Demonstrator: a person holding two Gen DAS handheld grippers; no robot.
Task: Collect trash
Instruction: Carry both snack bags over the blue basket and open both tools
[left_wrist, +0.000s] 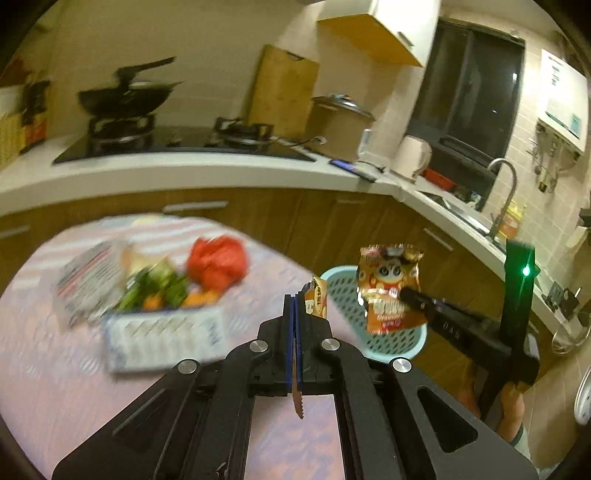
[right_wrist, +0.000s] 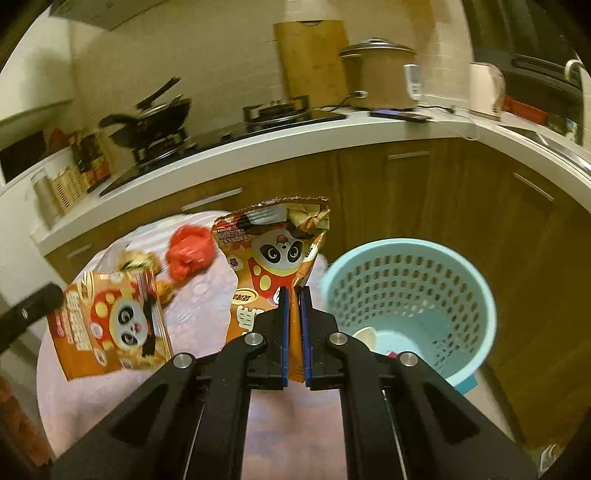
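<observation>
With each gripper clamped on a panda snack wrapper, I aim both for the blue basket (right_wrist: 406, 295) beside the table (right_wrist: 207, 295). My right gripper (right_wrist: 294, 295) carries its wrapper (right_wrist: 277, 251) nearest; my left gripper (left_wrist: 295, 301) pinches the other wrapper (left_wrist: 317, 299) edge-on. I should release only over the rim.

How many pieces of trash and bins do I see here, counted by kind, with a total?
Panda snack wrappers, one held in each tongs: 2
Red crumpled plastic bag on the table: 1
Light blue perforated wastebasket: 1
Total: 4
</observation>
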